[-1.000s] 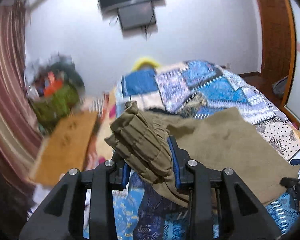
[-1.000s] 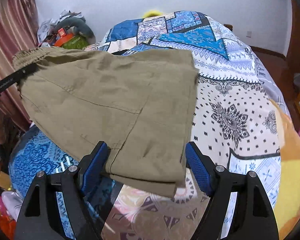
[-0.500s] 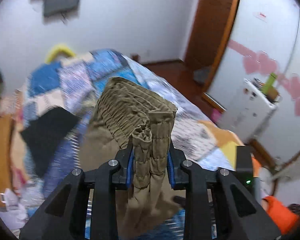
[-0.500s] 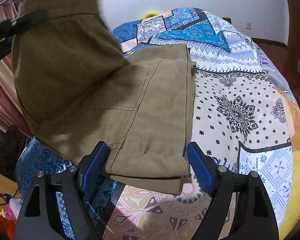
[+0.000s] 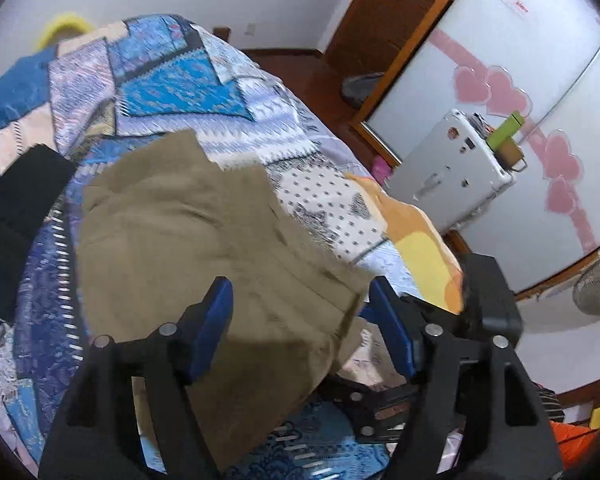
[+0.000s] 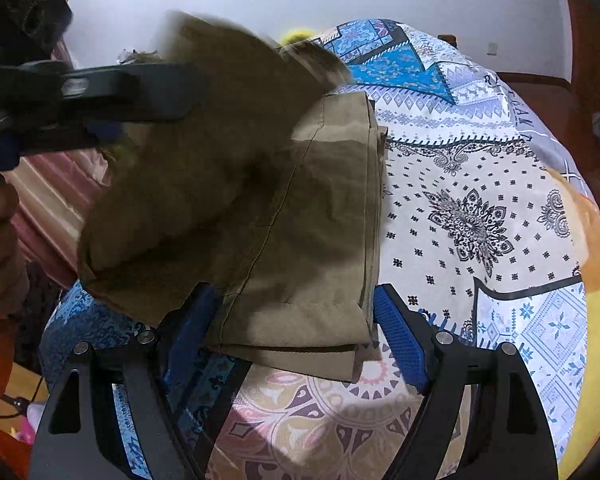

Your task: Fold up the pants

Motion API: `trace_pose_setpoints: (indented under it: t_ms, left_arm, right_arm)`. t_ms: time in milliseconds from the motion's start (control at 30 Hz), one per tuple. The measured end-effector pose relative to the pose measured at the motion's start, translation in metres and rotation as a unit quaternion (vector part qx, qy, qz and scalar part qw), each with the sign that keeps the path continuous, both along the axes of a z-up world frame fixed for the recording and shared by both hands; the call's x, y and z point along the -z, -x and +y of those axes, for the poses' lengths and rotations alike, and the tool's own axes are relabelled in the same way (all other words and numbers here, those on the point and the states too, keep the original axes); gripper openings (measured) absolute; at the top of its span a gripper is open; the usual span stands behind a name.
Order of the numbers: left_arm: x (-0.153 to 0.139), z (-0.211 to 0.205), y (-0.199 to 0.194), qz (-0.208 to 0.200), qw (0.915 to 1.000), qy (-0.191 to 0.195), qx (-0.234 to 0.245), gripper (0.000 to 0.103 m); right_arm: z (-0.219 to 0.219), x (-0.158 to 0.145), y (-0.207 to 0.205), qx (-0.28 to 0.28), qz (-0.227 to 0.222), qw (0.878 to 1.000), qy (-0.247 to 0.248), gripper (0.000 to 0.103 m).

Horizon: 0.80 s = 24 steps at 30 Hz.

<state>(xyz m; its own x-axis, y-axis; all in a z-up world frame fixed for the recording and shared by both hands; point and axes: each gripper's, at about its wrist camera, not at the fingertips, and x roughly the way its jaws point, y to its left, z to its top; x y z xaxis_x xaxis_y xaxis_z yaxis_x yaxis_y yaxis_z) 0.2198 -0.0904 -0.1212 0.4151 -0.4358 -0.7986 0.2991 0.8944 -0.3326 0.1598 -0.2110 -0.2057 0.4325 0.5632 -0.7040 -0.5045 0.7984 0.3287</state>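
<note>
Both tools are released. The left tool (image 5: 300,320) has its jaws spread over the pants (image 5: 204,240), which lie on the bed (image 5: 332,188) ahead; the right tool (image 6: 292,324) straddles their near hem.

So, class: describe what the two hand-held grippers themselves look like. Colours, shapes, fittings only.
Both match. The left hand-held gripper and right hand-held gripper each have matte black angular bodies with triangular cut-outs, silver round bolt heads along the top, and two fingers faced with textured blue pads. No cables or lettering can be made out.
</note>
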Motion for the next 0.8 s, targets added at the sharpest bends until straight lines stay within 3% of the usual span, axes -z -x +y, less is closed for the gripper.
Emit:
trace_pose_setpoints:
  t_ms: [233, 500, 667, 800]
  left_arm:
    - [-0.007, 0.042, -0.009, -0.027, 0.9969, -0.049, -0.055, 0.076]
    - [0.001, 0.105, -0.068, -0.047, 0.9812, -0.132, -0.133, 0.084]
    - [0.029, 0.122, -0.118, -0.012, 0.9791, -0.143, -0.144, 0.086]
    - [0.063, 0.111, -0.147, 0.023, 0.9777, -0.160, -0.134, 0.086]
  right_arm:
    - [-0.006, -0.008, 0.007, 0.009, -0.016, 1.000, 0.017, 0.079]
    - [-0.030, -0.027, 0.013, 0.044, -0.039, 0.998, 0.010, 0.079]
    - [-0.037, -0.033, 0.011, 0.066, -0.047, 0.997, 0.020, 0.079]
    - [-0.041, -0.030, 0.004, 0.080, -0.036, 0.996, 0.025, 0.080]
